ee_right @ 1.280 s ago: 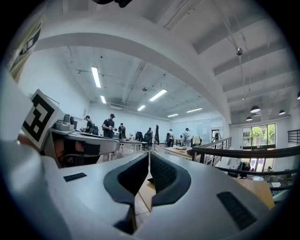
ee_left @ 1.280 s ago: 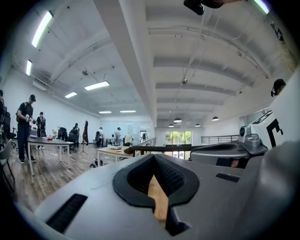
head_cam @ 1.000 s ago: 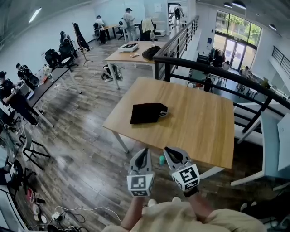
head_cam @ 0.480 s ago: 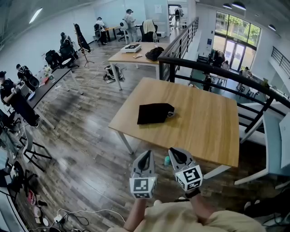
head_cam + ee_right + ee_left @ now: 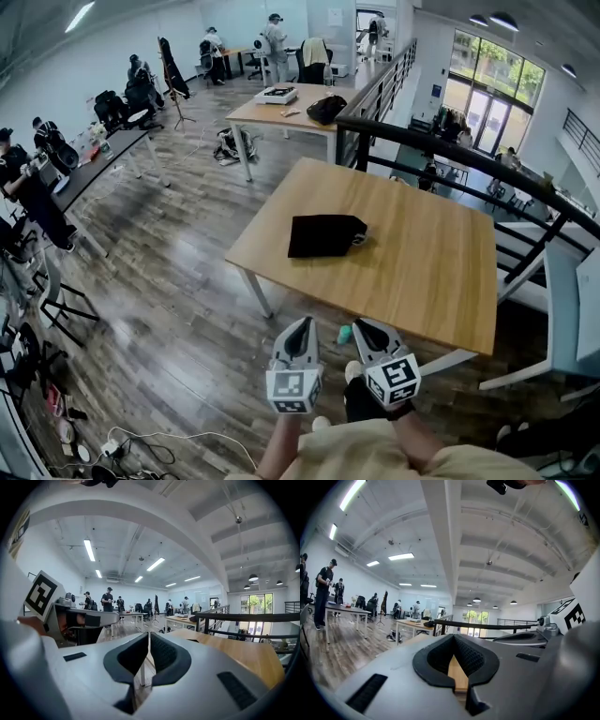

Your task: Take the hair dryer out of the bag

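Note:
A black bag point(image 5: 323, 234) lies flat on the wooden table point(image 5: 422, 272), toward its left side, with a small metal piece at its right end. No hair dryer shows. Both grippers hang below the table's near edge, apart from the bag. My left gripper point(image 5: 301, 327) is shut with nothing in it, and so is my right gripper point(image 5: 367, 329) beside it. In the left gripper view the left gripper point(image 5: 454, 654) points level at the table's edge. In the right gripper view the right gripper point(image 5: 149, 645) faces the table top point(image 5: 243, 656).
A black railing point(image 5: 469, 159) runs behind the table. A second table point(image 5: 281, 108) with a dark bag stands farther back. Several people work at desks along the left wall. Cables lie on the wood floor at lower left. A white bench point(image 5: 562, 300) sits to the right.
Both grippers have sunk a little and stayed shut. The view has shifted so the table and bag sit slightly farther right and lower in the frame.

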### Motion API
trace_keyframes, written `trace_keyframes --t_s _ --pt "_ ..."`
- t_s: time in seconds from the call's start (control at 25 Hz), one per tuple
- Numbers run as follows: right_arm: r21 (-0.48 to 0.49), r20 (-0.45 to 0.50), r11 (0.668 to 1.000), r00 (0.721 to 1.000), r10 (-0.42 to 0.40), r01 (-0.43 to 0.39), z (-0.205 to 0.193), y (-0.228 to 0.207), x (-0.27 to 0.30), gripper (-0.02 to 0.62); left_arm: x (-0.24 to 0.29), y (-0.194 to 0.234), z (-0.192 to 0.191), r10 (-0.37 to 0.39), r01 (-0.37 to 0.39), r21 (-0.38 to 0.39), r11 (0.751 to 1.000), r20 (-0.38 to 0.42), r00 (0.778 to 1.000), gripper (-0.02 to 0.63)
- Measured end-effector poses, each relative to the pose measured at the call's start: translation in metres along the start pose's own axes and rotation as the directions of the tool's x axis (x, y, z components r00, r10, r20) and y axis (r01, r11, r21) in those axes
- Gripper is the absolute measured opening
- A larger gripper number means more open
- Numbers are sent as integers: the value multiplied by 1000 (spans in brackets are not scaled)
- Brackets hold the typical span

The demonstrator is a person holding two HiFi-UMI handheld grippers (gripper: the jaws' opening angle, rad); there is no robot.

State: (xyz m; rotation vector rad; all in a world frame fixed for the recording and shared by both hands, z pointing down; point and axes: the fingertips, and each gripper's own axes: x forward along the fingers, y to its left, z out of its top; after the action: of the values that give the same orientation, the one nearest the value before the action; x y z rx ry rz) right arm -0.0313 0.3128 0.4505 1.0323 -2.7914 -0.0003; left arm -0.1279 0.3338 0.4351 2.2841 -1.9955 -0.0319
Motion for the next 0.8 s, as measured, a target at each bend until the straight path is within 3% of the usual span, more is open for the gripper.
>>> trace_keyframes --t_s 0.28,0.6,0.8 --pt "31 -1 998 999 50 -49 0 -42 60 20 70 8 -3 -2 2 25 1000 -38 999 12" --pt "47 54 996 996 70 -72 37 -155 150 20 204 16 40 17 -16 125 992 -4 1000 12" --pt "65 92 997 995 41 -47 53 -210 161 20 245 9 55 42 -41 138 990 -7 999 12"
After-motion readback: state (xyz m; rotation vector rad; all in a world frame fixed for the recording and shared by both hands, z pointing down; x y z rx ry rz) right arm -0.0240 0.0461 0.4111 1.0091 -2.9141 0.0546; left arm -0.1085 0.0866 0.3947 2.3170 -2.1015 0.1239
